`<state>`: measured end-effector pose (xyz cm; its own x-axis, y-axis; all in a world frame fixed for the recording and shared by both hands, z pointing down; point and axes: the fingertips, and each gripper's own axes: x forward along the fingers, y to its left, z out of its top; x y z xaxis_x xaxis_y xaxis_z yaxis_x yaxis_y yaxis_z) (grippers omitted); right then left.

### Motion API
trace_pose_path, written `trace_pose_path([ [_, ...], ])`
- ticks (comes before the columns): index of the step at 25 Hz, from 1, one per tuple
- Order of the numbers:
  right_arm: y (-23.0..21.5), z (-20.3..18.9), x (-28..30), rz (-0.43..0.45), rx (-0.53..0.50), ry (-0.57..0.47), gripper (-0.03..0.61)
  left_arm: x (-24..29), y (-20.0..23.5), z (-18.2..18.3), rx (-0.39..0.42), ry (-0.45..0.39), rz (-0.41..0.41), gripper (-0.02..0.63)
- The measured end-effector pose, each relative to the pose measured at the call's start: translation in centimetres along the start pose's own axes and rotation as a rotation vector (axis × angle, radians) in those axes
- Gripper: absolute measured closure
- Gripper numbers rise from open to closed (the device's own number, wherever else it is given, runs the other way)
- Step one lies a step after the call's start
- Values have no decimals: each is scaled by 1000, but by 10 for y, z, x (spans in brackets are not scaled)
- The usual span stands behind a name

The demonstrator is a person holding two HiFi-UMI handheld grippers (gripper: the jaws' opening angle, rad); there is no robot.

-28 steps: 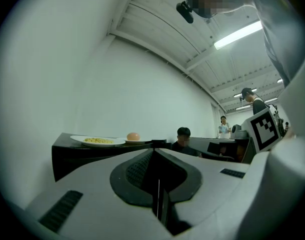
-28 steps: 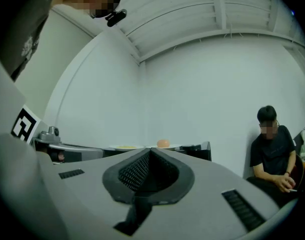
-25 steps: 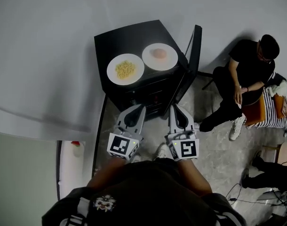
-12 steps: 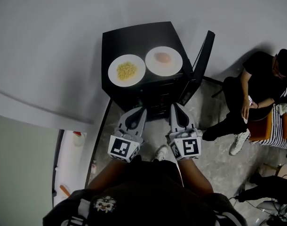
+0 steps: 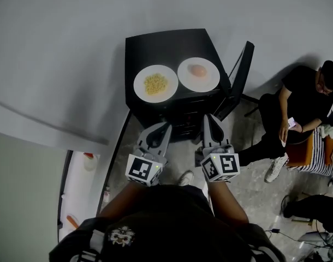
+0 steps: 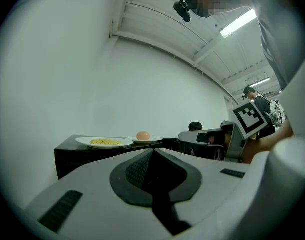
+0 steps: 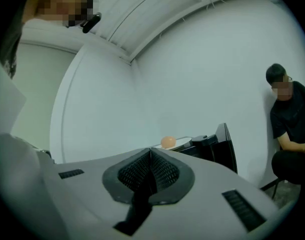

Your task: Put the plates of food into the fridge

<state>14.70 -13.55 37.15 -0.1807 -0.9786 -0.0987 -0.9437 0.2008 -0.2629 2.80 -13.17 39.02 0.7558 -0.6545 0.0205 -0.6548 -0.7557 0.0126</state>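
Two white plates rest on top of a small black fridge (image 5: 155, 45). The left plate (image 5: 155, 83) carries yellow noodles, the right plate (image 5: 198, 74) a pinkish bun. The fridge door (image 5: 240, 75) stands open at the right. My left gripper (image 5: 165, 126) and right gripper (image 5: 207, 119) are held side by side in front of the fridge, short of it, both shut and empty. The left gripper view shows the noodle plate (image 6: 104, 142) and the bun (image 6: 143, 135) beyond the closed jaws. In the right gripper view the bun (image 7: 168, 142) and door (image 7: 226, 145) lie ahead.
A person in black (image 5: 297, 105) sits to the right of the fridge, close to the open door. A white wall runs behind and left of the fridge. Cables (image 5: 289, 232) lie on the grey floor at the lower right.
The fridge and plates have shifted rightward in the head view as my view turned. My right gripper has moved a little to the right and rolled; the left stayed nearly still.
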Motion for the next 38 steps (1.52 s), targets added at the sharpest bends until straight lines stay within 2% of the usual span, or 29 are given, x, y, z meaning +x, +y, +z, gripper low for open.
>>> trace_pose_path([
  [5, -7, 4, 14, -23, 175, 23, 552, -5, 7, -3, -6, -3, -12, 592],
  [7, -11, 4, 21, -14, 295, 28, 550, -5, 10, -3, -18, -7, -12, 592],
  [8, -14, 4, 25, -11, 362, 28, 533, -4, 11, -2, -23, -9, -13, 592],
  [9, -17, 5, 29, -11, 429, 25, 483, -3, 12, -2, -23, -11, -16, 592],
  [11, -25, 6, 35, -18, 550, 14, 458, -3, 14, -2, -16, -14, -19, 592],
  [18, -34, -7, 38, -66, 992, -9, 429, -17, 16, -1, -26, -36, -21, 592],
  [21, -42, -16, 46, -79, 1131, -3, 412, -14, 18, -3, -18, -20, -22, 592],
  [27, -50, -16, 65, -82, 1228, -6, 410, -7, 25, -9, -11, -10, -15, 592],
  [38, -50, -11, 81, -83, 1252, -4, 408, 3, 29, -17, -21, 5, -25, 592],
])
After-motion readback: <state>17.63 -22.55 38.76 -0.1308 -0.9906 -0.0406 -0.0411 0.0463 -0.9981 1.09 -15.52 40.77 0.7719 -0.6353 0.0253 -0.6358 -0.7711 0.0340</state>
